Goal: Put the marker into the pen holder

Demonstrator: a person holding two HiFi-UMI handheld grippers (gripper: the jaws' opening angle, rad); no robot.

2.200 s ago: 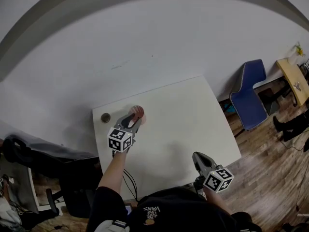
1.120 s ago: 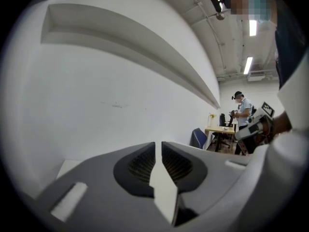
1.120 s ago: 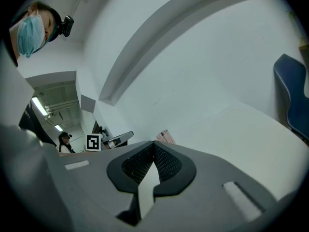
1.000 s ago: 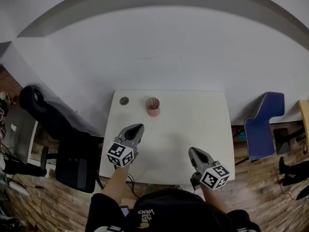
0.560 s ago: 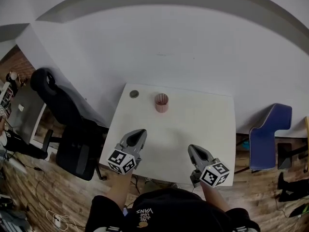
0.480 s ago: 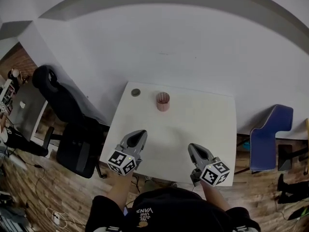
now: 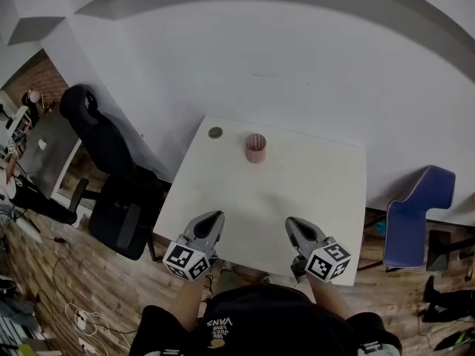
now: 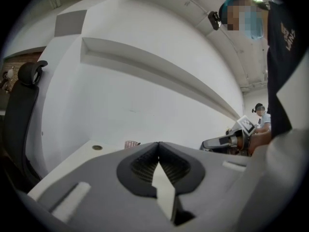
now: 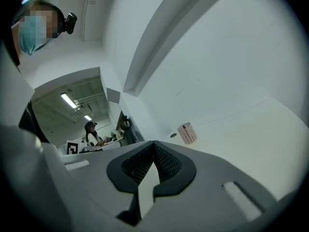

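Observation:
The pink pen holder (image 7: 256, 147) stands upright near the far edge of the white table (image 7: 326, 191); it also shows small in the left gripper view (image 8: 131, 144) and the right gripper view (image 9: 187, 133). No marker shows outside it, and I cannot see into the holder. My left gripper (image 7: 214, 218) is over the table's near edge, shut with nothing between its jaws, which meet at the tips (image 8: 158, 144). My right gripper (image 7: 291, 223) is level with it to the right, also shut and empty (image 9: 153, 143). Both point at the holder from well short of it.
A small dark round object (image 7: 215, 133) lies on the table left of the holder. A black office chair (image 7: 111, 176) stands left of the table and a blue chair (image 7: 415, 206) to its right. A white wall rises behind the table.
My left gripper has drawn back from the pen holder to the table's near edge. The right gripper has stayed near that edge. The holder has stayed in place.

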